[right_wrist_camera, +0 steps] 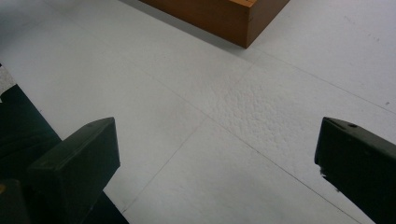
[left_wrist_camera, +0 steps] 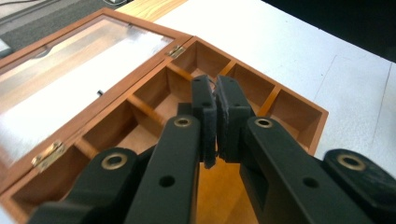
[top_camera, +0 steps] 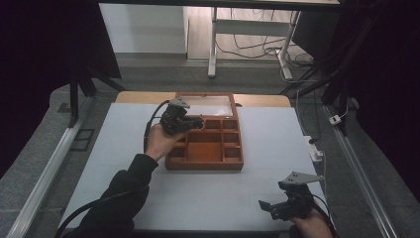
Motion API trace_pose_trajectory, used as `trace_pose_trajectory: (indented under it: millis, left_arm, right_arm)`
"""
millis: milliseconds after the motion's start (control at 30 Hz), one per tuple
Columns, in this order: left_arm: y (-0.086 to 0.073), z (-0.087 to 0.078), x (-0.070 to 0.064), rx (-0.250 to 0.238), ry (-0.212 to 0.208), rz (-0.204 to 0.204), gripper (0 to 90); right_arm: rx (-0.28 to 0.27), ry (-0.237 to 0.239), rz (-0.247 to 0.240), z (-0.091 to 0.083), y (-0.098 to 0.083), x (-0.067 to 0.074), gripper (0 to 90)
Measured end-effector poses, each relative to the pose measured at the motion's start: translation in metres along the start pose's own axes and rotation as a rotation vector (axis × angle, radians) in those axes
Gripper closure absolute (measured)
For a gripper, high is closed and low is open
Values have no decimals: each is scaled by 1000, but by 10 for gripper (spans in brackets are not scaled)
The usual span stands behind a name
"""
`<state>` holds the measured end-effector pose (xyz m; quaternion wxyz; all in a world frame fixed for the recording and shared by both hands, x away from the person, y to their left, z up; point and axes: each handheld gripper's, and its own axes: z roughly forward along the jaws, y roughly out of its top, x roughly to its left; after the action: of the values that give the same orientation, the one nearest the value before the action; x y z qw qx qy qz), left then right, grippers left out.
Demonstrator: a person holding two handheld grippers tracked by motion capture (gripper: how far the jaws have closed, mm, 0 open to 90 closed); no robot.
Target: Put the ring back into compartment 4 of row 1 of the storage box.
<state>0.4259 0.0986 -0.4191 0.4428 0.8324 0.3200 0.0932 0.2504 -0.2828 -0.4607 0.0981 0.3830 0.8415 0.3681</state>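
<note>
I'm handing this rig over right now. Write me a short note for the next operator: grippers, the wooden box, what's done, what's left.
Left gripper: jaws shut with nothing between them, held over the wooden box near its back compartments.
Right gripper: jaws open, empty, low over the white table at the near right, apart from the box.
Box: mid-table, glass lid swung fully open; the compartments in view look empty.
Done: lid open.
Left: likely closing the lid.

White tabletop (top_camera: 277,148), faint seam lines crossing, pebbled patch showing in right gripper view. Strip of light wood (top_camera: 143,97) along far table edge. Grey carpet floor (top_camera: 158,74) beyond. White desk legs (top_camera: 213,44) at far side, cables (top_camera: 247,47) tangled beneath. White power strip (top_camera: 315,149) at right table edge. Metal rail (top_camera: 47,168) at left.
</note>
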Motion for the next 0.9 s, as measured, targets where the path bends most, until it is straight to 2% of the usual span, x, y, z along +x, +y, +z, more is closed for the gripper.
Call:
trace_pose_trajectory:
  millis: [267, 367, 533, 800, 900]
  left_arm:
    - [21, 23, -4, 14, -10, 22, 863]
    - [28, 33, -6, -3, -33, 11, 862]
    - [37, 50, -8, -1, -47, 11, 862]
    - [49, 78, -13, 32, -36, 39, 862]
    - [54, 85, -14, 33, -38, 38, 862]
  right_arm:
    - [-5, 5, 2, 0, 0, 0, 0]
    - [-5, 6, 1, -1, 0, 0, 0]
    - [-9, 10, 2, -1, 0, 0, 0]
    - [-10, 15, -1, -1, -1, -1, 0]
    - [-10, 16, -2, -2, -1, 0, 0]
